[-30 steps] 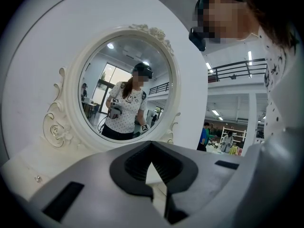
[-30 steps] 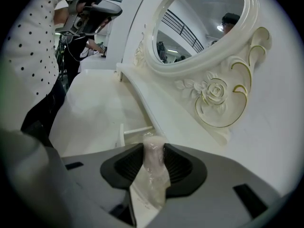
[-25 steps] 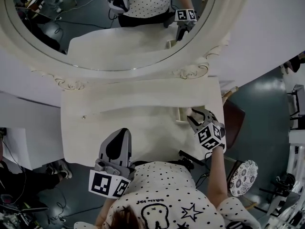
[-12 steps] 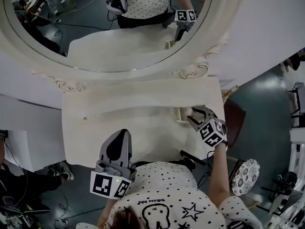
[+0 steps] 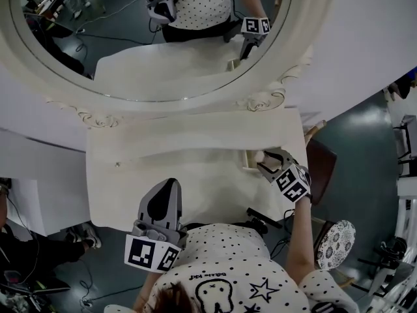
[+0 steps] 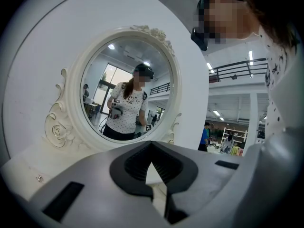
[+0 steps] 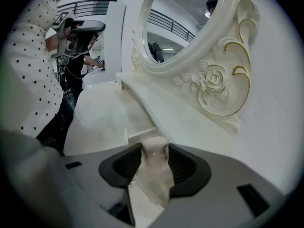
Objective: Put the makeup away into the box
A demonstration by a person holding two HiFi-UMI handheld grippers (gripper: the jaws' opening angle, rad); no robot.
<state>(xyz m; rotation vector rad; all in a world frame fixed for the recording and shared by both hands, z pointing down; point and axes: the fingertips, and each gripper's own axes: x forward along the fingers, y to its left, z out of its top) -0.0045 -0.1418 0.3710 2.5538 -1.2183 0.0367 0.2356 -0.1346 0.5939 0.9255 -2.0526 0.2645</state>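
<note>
Right tool (image 7: 155, 152): its jaws have just been opening and stand wide, both pads against a pale bottle (image 7: 156, 175) held between them. The bottle is nearly upright, cap uppermost, long axis vertical. The box (image 5: 248, 159) lies just beneath the tips, at the right edge of the worktop (image 5: 163, 155), so the coming move is probably a straight drop. Left tool (image 6: 152, 170): jaws together, empty, well apart.
</note>
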